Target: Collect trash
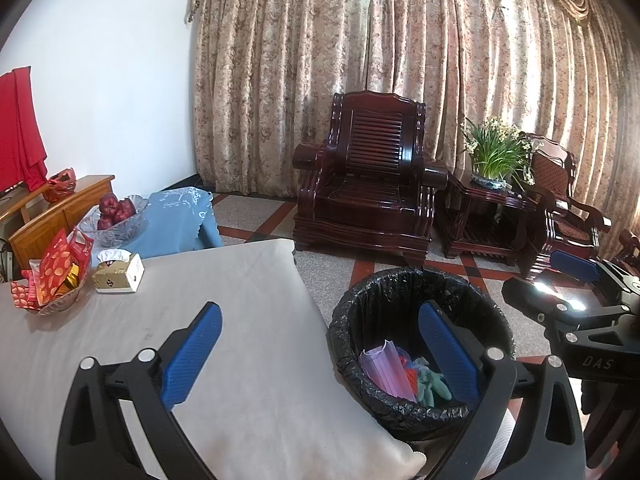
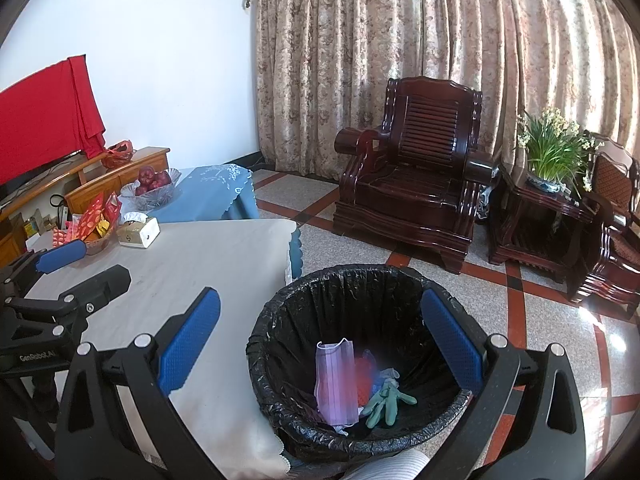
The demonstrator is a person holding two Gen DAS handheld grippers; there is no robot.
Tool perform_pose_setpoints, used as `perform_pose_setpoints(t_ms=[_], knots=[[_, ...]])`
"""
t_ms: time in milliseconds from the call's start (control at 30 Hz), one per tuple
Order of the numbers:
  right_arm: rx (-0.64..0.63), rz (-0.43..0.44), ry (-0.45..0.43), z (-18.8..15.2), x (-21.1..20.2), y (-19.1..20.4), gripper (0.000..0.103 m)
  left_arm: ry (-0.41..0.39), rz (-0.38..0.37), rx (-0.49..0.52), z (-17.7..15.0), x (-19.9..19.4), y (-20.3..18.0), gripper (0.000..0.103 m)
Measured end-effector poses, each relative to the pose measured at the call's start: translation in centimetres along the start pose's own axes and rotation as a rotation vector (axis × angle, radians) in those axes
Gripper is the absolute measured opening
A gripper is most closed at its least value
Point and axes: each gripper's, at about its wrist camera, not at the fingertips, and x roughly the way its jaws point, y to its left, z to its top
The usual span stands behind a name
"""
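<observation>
Right wrist view shows the right claw (image 2: 320, 344) spread empty over the bin (image 2: 280, 320) holding mask (image 2: 334, 380) and glove (image 2: 386, 400), left claw (image 1: 320, 356) likewise agape, so collecting looks done; next, probably check the desk (image 2: 192, 264).

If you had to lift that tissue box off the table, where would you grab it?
Probably across its two long sides, coming down from above. The tissue box lies flat on the table with tissue sprouting at one end, so the plain middle of its body gives flat, parallel faces. The snack basket crowds one side, so I'd keep clear of that end.
</observation>
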Motion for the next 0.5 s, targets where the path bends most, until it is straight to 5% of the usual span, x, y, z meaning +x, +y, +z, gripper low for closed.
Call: perform_pose_setpoints(t_ms=[500], knots=[[-0.001, 0.001, 0.0, -0.13, 0.0, -0.12, 0.098, 0.0, -0.001, -0.001, -0.05, -0.02, -0.06, 0.097]])
